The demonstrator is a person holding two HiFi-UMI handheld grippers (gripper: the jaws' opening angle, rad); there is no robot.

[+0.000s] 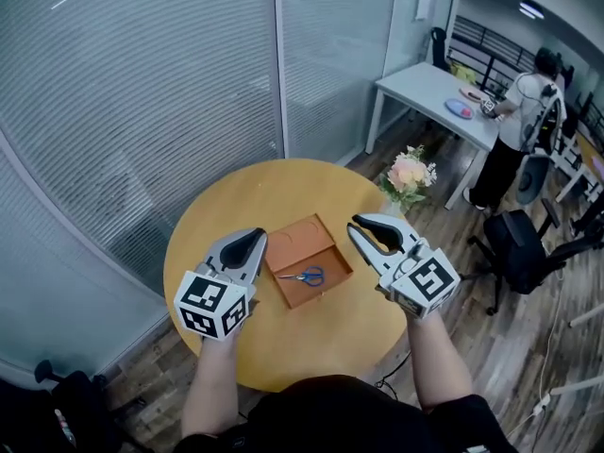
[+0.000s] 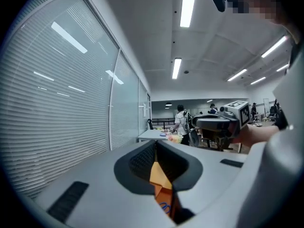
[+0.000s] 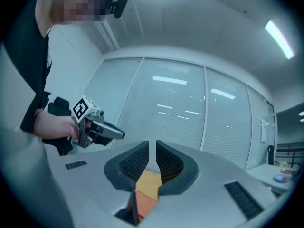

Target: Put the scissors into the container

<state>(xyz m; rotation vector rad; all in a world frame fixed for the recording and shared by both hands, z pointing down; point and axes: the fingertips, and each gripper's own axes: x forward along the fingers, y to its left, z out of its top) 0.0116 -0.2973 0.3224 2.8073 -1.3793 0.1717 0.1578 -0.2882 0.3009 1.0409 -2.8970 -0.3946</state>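
Note:
The scissors [image 1: 304, 276], with blue handles, lie in the near compartment of the orange container [image 1: 297, 243] in the middle of the round yellow table [image 1: 226, 215]. My left gripper [image 1: 250, 239] hovers just left of the container with its jaws together and nothing in them. My right gripper [image 1: 363, 226] hovers just right of it, with a narrow gap between its jaws and nothing held. In the left gripper view, past the left gripper [image 2: 154, 146], a strip of container [image 2: 166, 196] and a blue handle of the scissors [image 2: 165, 208] show. The right gripper view looks past the right gripper [image 3: 152, 148] at a slice of container [image 3: 142, 205].
A vase of flowers [image 1: 408, 173] stands at the table's far right edge. Beyond it a person [image 1: 514, 121] works at a white desk [image 1: 425, 88], and an office chair [image 1: 519, 239] sits to the right. A glass wall with blinds [image 1: 142, 92] runs behind the table.

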